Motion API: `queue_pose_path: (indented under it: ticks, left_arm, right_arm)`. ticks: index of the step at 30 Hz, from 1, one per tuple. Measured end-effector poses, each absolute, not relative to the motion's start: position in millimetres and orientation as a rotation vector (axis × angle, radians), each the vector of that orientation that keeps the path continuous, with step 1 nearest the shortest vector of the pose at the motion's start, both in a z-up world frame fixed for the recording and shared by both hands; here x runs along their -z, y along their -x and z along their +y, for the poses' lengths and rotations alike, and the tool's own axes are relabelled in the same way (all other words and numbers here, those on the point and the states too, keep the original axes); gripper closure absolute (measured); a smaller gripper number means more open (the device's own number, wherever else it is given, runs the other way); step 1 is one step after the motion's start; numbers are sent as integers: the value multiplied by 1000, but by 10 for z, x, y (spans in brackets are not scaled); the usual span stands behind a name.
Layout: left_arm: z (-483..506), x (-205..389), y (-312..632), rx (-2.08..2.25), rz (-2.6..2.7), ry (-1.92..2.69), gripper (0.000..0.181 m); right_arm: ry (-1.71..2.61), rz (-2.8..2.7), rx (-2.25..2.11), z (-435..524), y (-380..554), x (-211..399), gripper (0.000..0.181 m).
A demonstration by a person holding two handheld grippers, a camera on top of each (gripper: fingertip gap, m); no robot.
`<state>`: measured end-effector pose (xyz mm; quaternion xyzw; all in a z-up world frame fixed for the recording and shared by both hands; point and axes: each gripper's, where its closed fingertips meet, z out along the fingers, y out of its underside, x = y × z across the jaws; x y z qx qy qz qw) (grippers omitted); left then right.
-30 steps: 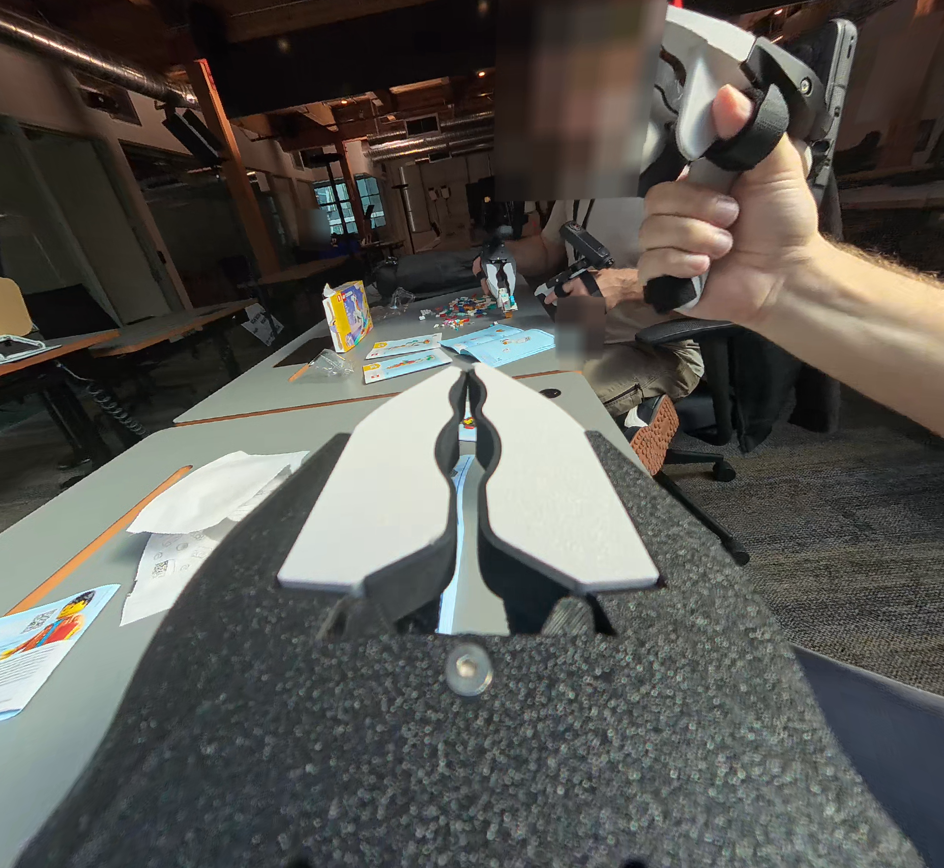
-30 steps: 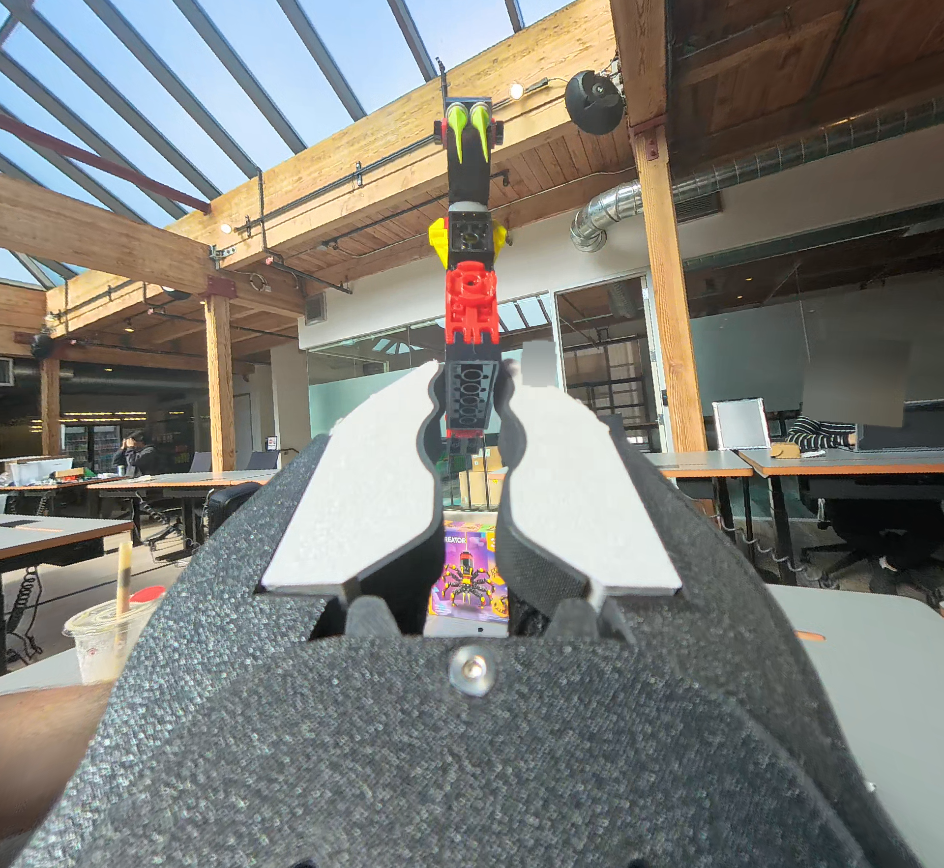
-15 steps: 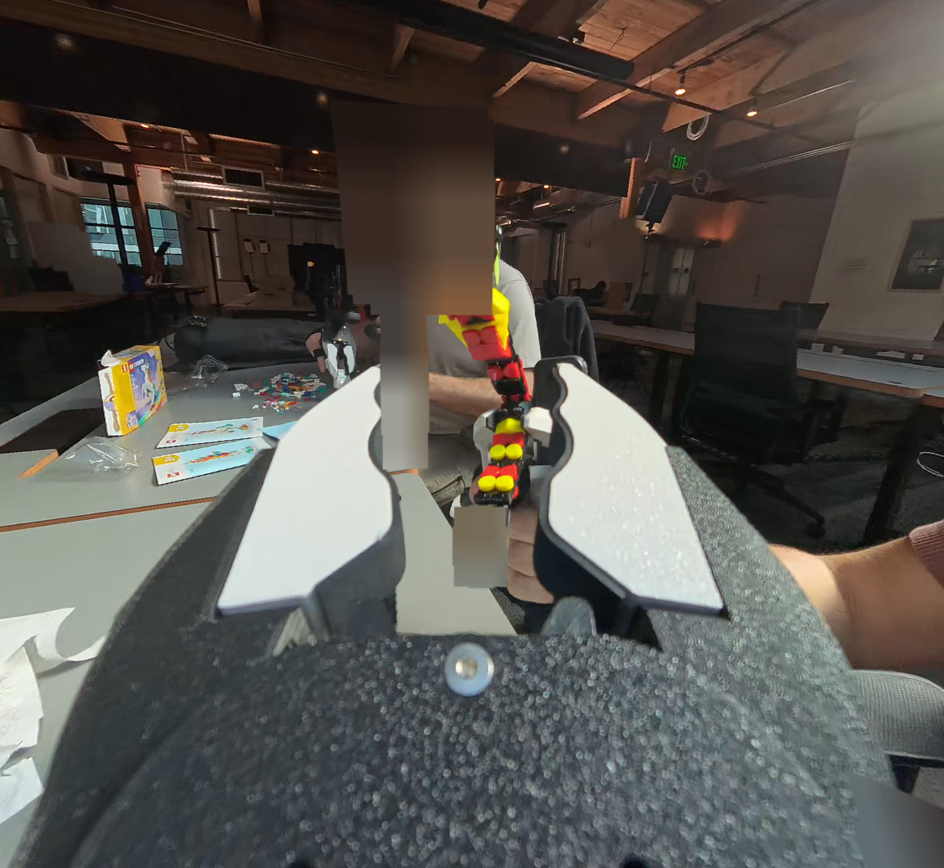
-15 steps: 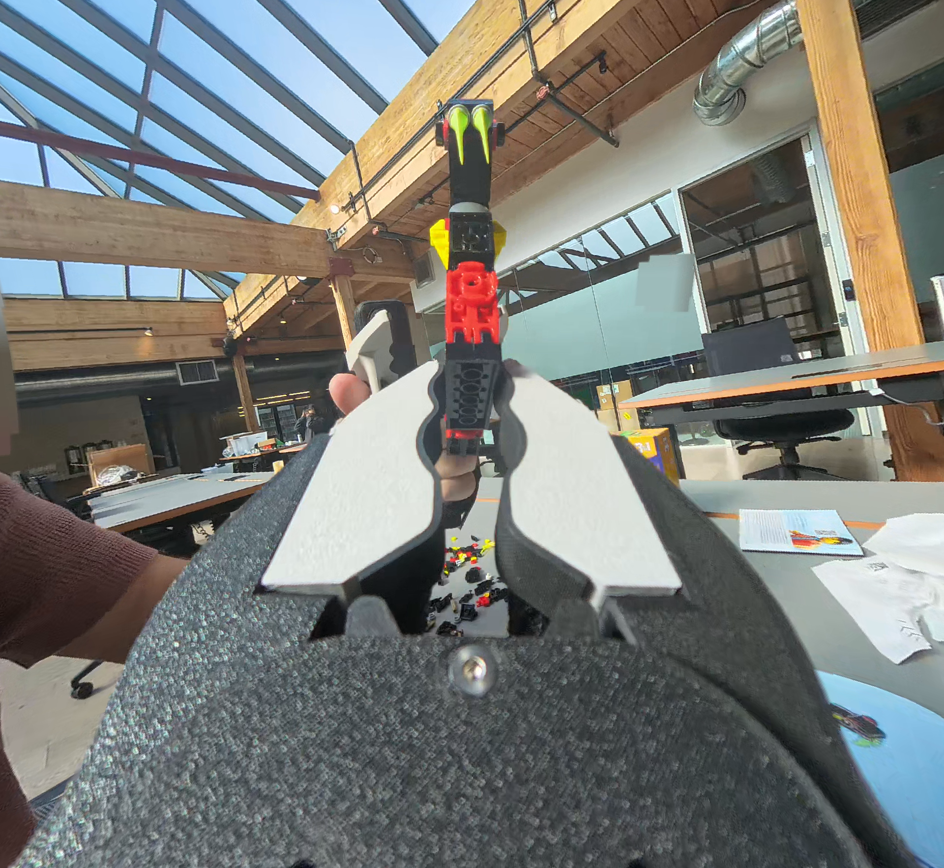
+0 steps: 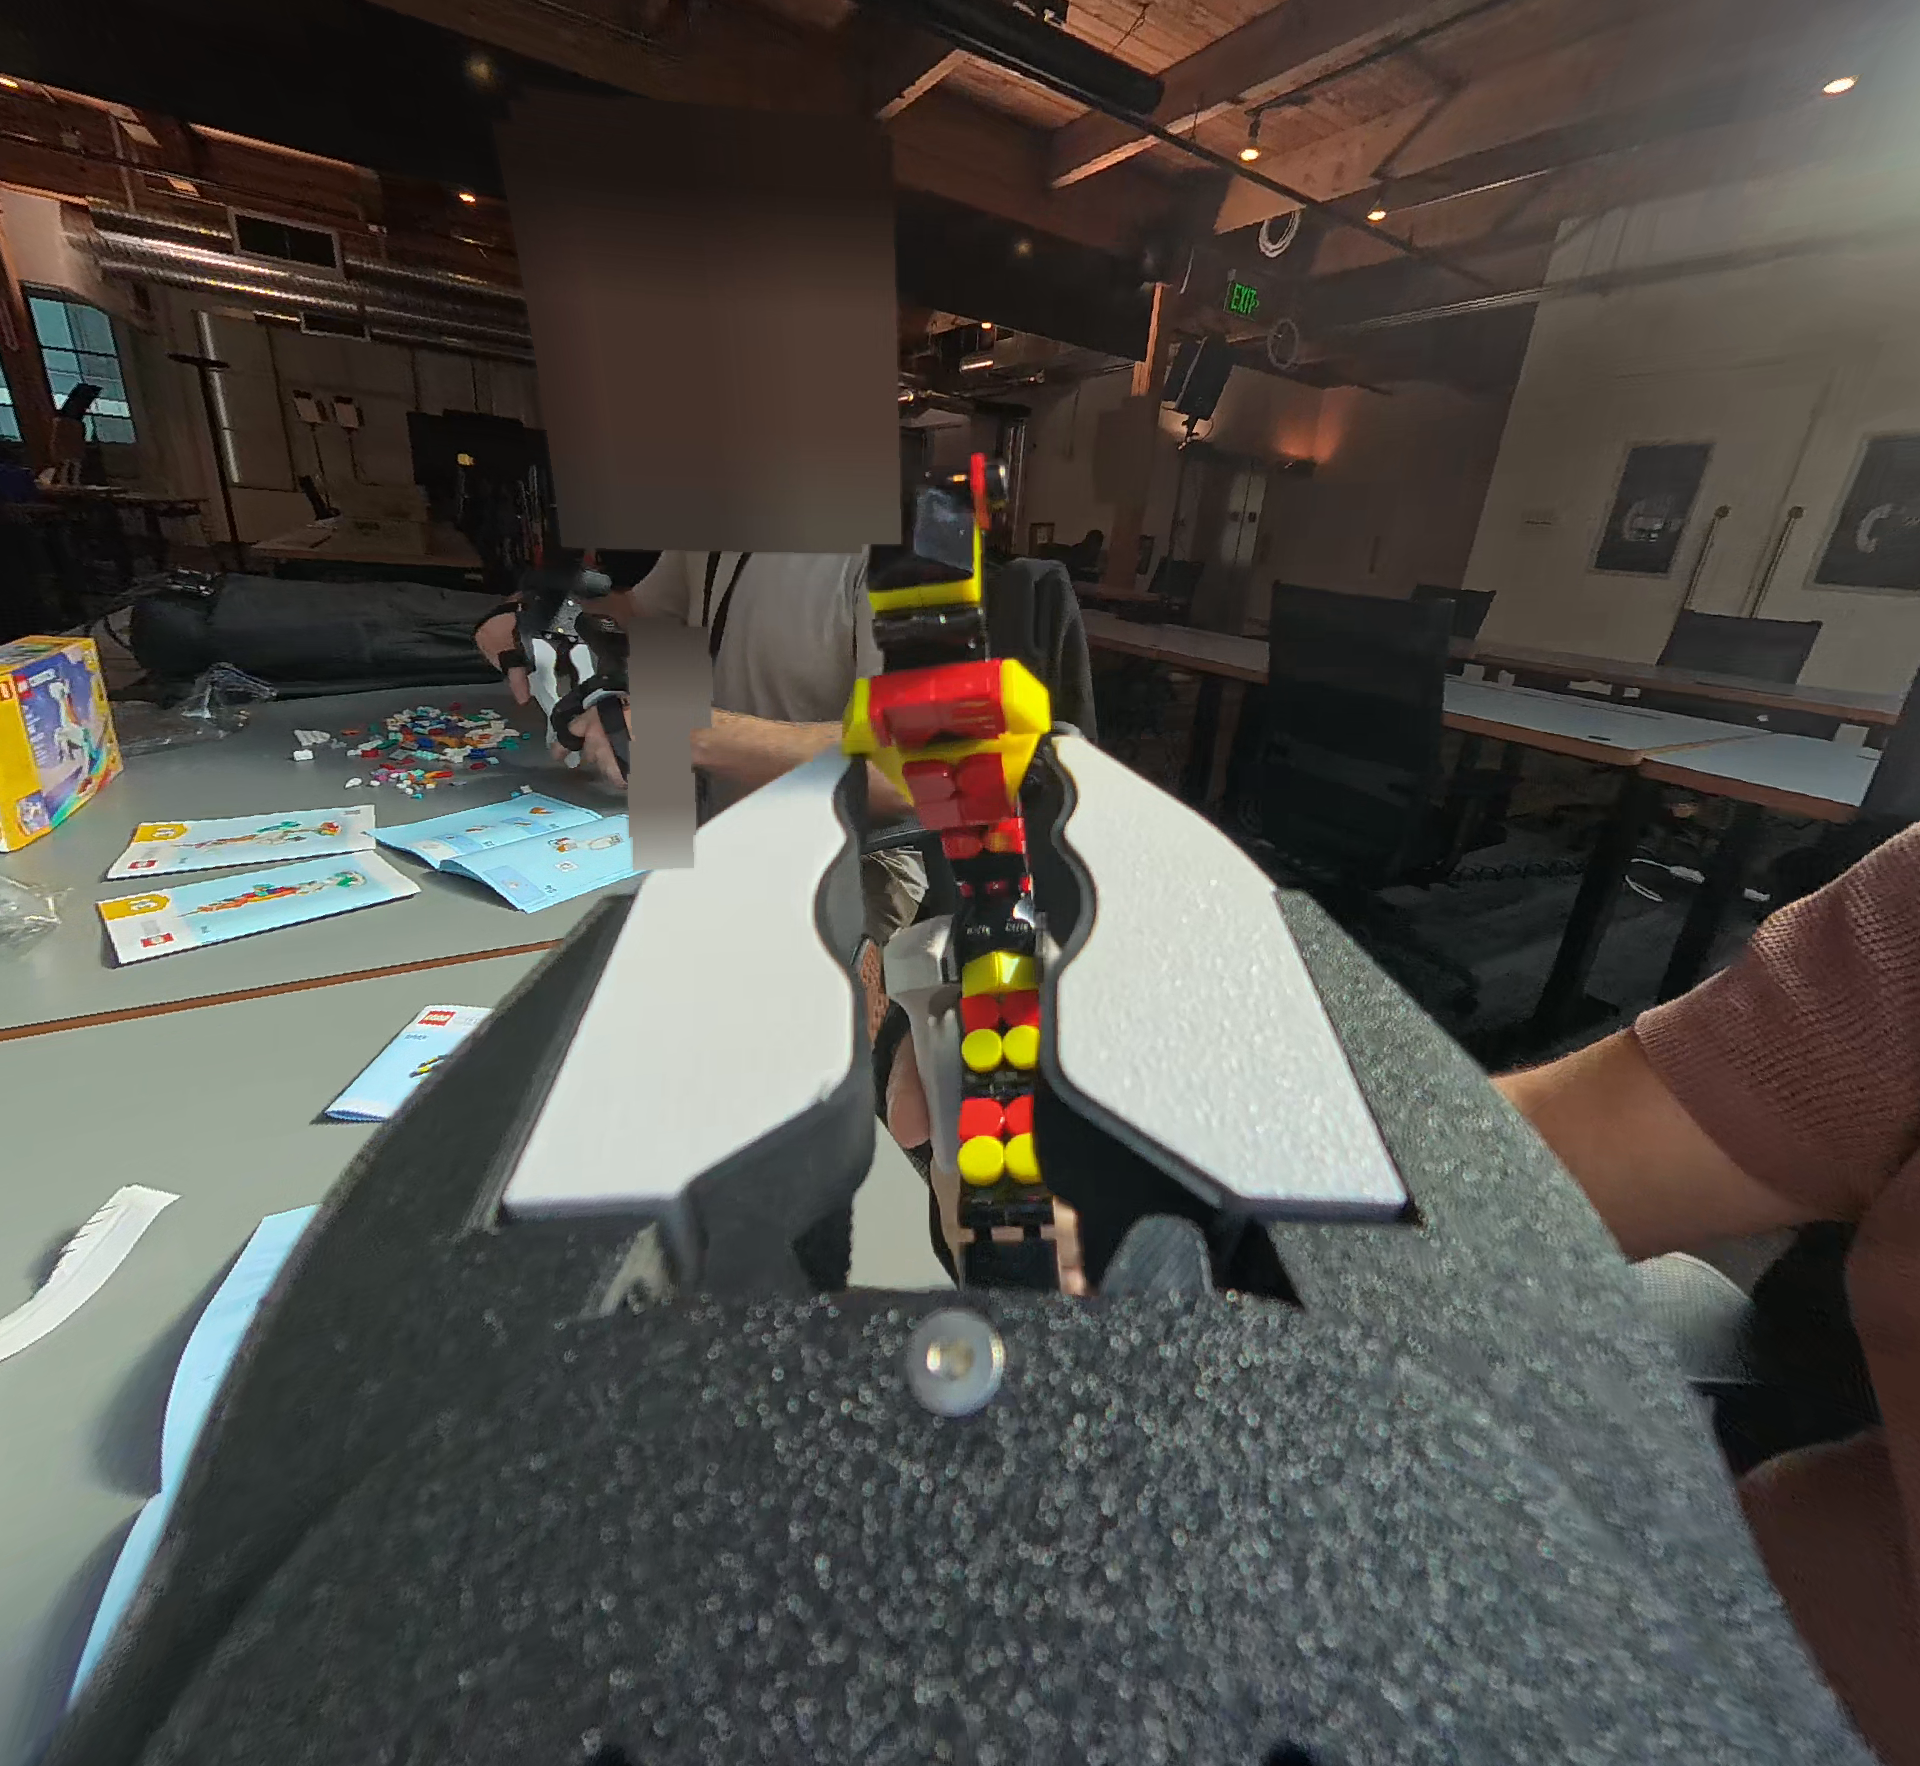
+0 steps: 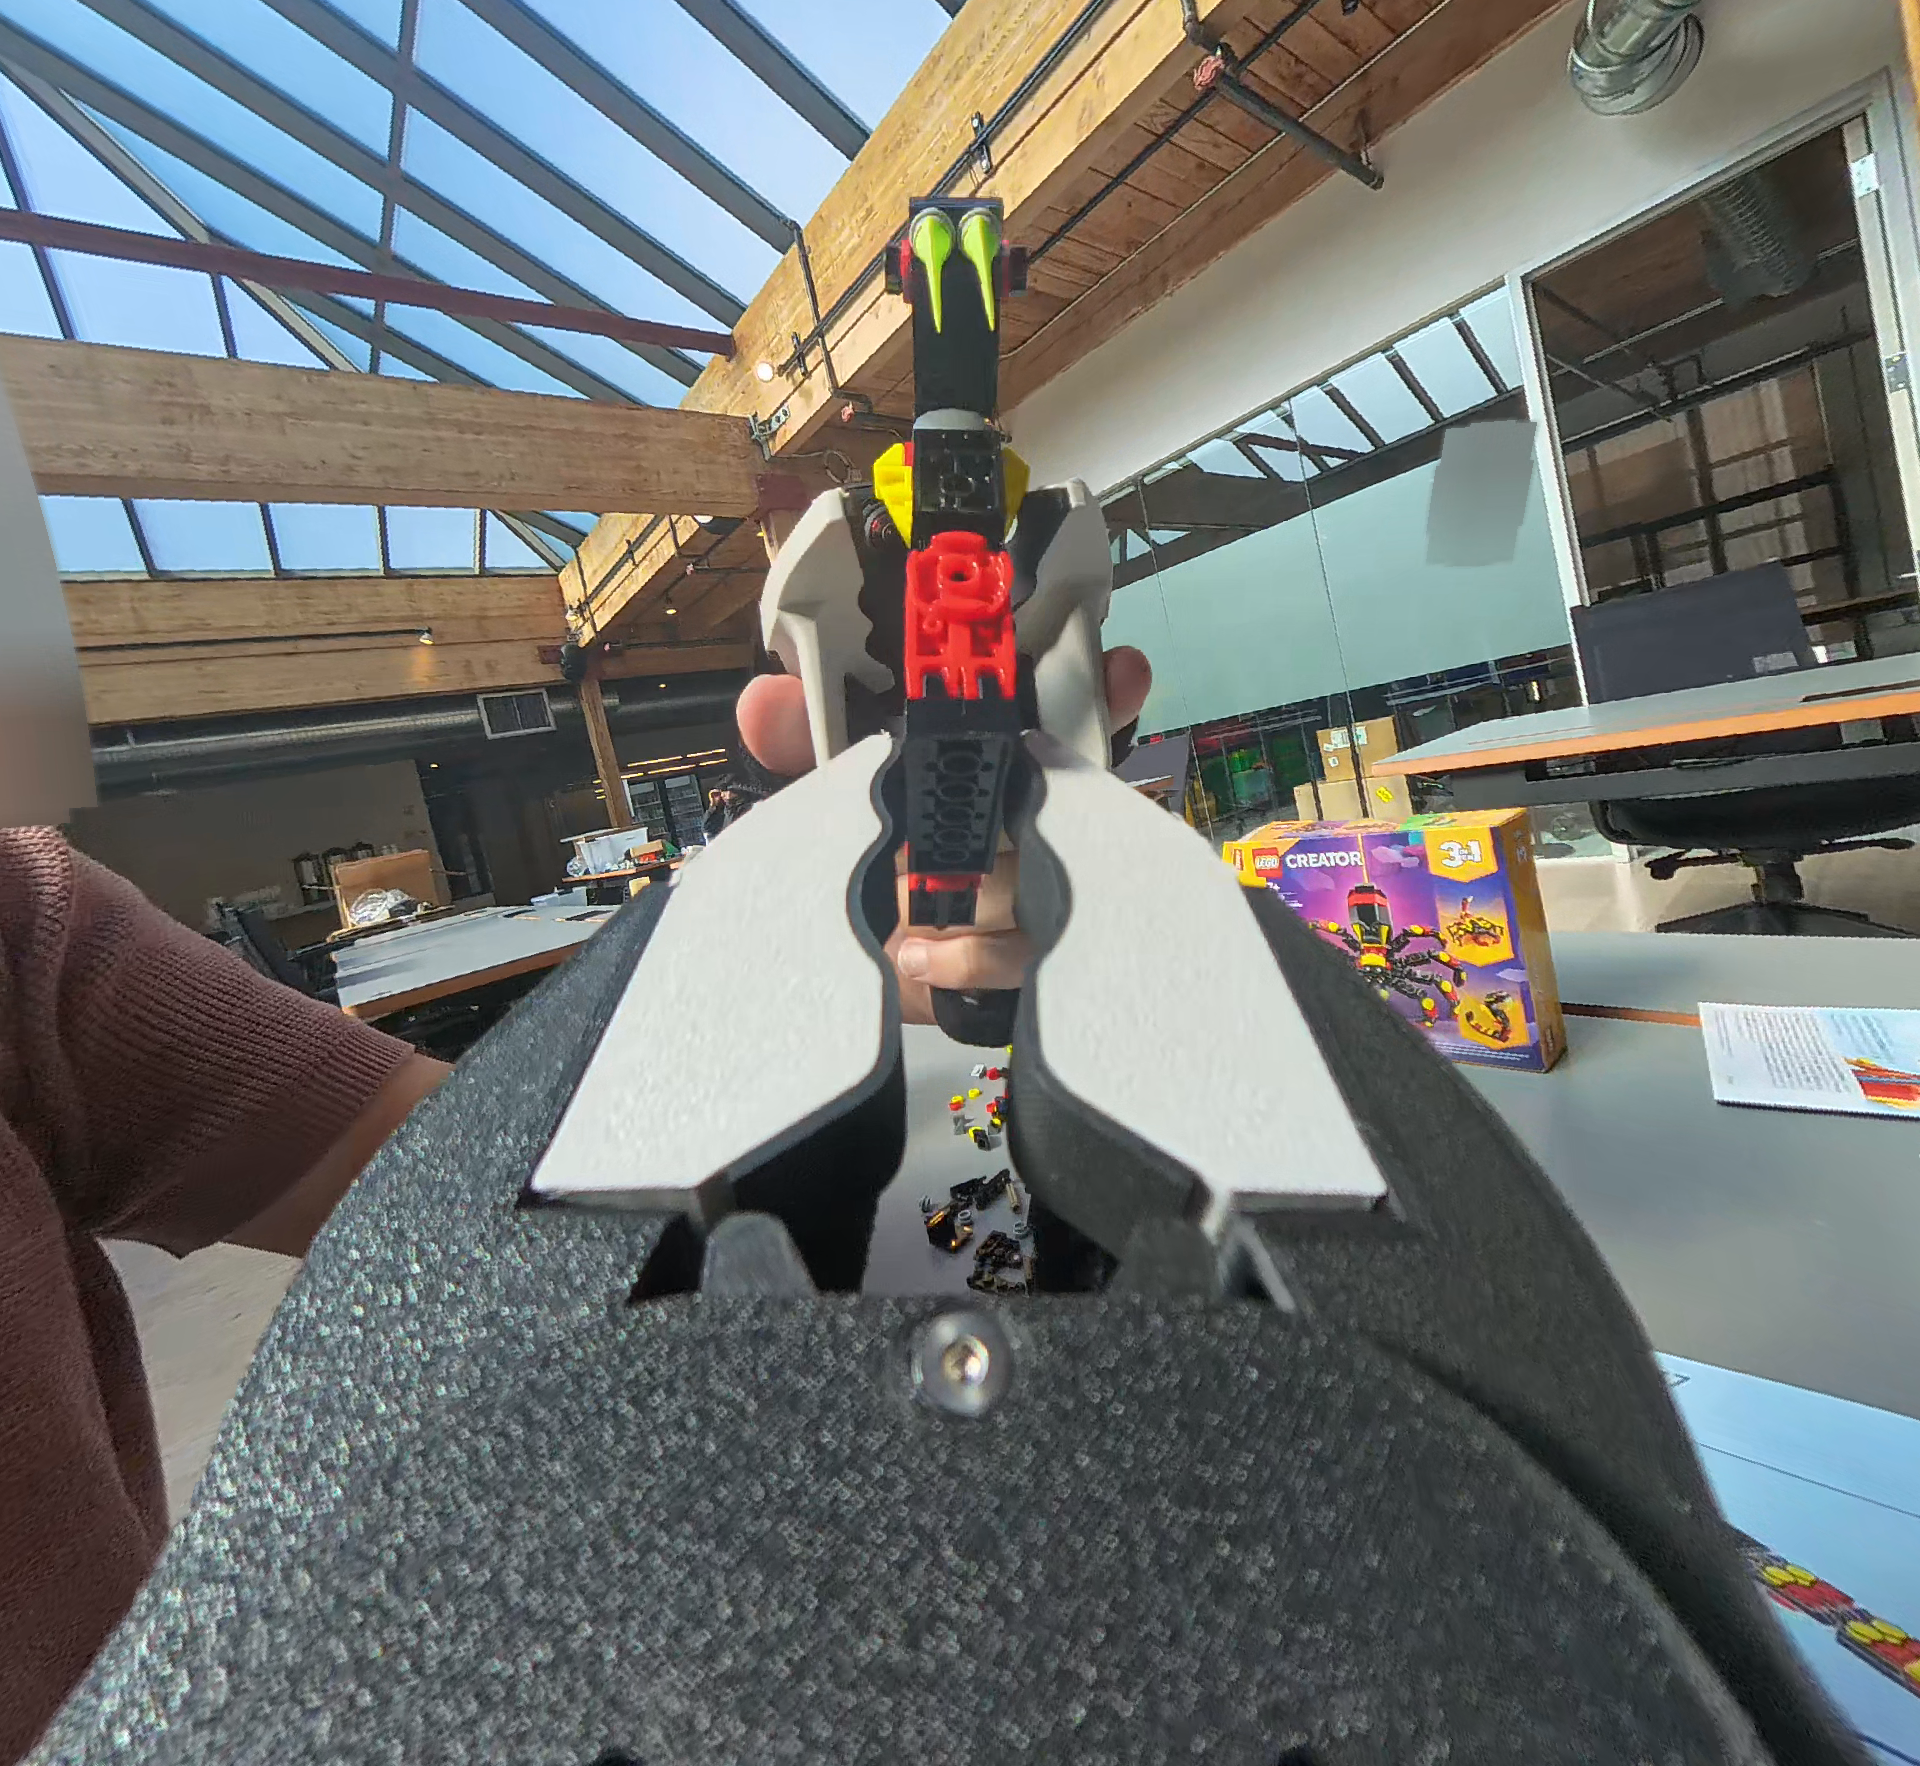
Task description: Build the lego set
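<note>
Spanning the lower part of both views, grey tables [image 5: 125, 1072] are seen, w/ the near one carrying most of the set. On its far right, in the right wrist view, a purple lego box [image 6: 1392, 927] stands upright; an open instruction booklet [image 6: 1813, 1056] lies just right of it. A far table in the left wrist view carries a yellow box [image 5: 47, 740] at far left, blue booklets [image 5: 249, 875] nearer, and a scatter of coloured bricks [image 5: 426, 745] beside another person's gloved hands [image 5: 566, 688].

A long lego model [image 6: 956, 636], black/red/yellow w/ two lime spikes at its far tip, is held up in the air between the two tools. The right gripper [image 6: 956, 781] is clenched on the model's black near end, fingers pressed to both sides. The left gripper [image 5: 945, 781] is brought around the same model [image 5: 982, 885] from the opposite side; its jaws are parted, w/ the model lying against the right-hand finger and a gap left at the other, so nothing is clamped there. In the right wrist view, the left gripper's light fingers flank the model's red section, w/ the holding hand [image 6: 769, 708] behind.

Small loose pieces [image 6: 982, 1186], mostly black w/ some red and yellow, are scattered on the near table below the model.
</note>
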<state>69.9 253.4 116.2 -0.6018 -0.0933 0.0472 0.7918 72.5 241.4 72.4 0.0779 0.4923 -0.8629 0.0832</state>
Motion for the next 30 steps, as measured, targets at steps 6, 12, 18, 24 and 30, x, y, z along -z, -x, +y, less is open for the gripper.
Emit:
queue_pose_path:
  ticks: [6,12,18,24,30]
  left_arm:
    - [2543,-991,-529,-69,-178,1359,154]
    - [2543,-810,-250,-73,-197,1317,155]
    - [2467,-763,-83,-100,-218,1284,155]
    - [2048,-673,214,-271,-372,1266,155]
    - [1465,39,311,-611,-775,1386,155]
  right_arm:
    - [-223,1553,2494,2388,-571,-525,164]
    - [-208,1644,2424,2395,-308,-325,164]
    - [-196,1777,2281,2288,-79,-228,143]
    - [-221,2051,2014,2184,255,207,131]
    - [-132,2516,1780,2382,572,694,134]
